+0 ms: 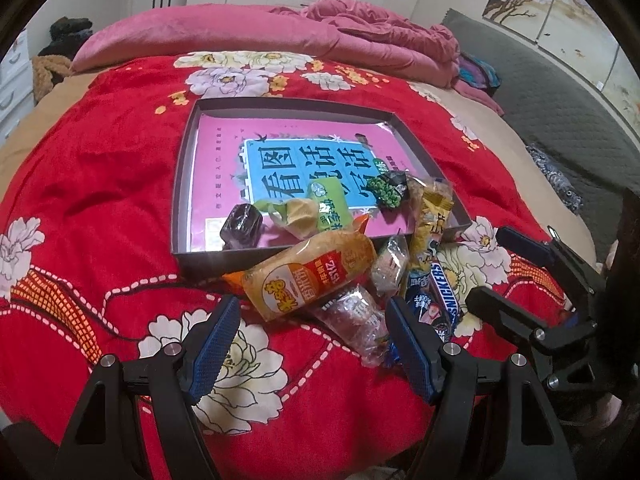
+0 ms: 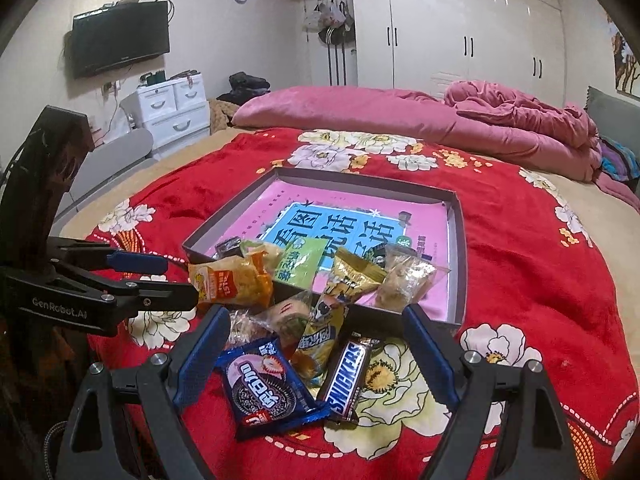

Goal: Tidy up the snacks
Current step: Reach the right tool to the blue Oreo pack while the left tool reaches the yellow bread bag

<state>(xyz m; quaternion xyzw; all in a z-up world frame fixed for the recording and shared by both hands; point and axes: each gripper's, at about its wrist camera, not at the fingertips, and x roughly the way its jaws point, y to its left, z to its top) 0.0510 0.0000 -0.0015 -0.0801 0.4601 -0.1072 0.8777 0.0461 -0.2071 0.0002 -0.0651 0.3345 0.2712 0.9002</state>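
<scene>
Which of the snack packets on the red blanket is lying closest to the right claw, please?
The blue Oreo cookie packet: it lies between the open right claw's fingers, beside the brown Snickers bar; the other packets sit farther off by the grey tray.

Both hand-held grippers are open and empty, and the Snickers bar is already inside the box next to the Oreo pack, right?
Not quite. The Snickers bar lies on the red blanket outside the box, beside the Oreo pack; the right wrist view shows it. Both hand-held grippers are open and empty.

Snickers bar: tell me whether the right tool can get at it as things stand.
Probably yes. The Snickers bar lies on the blanket between the open fingers of the right tool, with nothing on top. The Oreo pack beside it crowds one side, so it may get nudged.
</scene>
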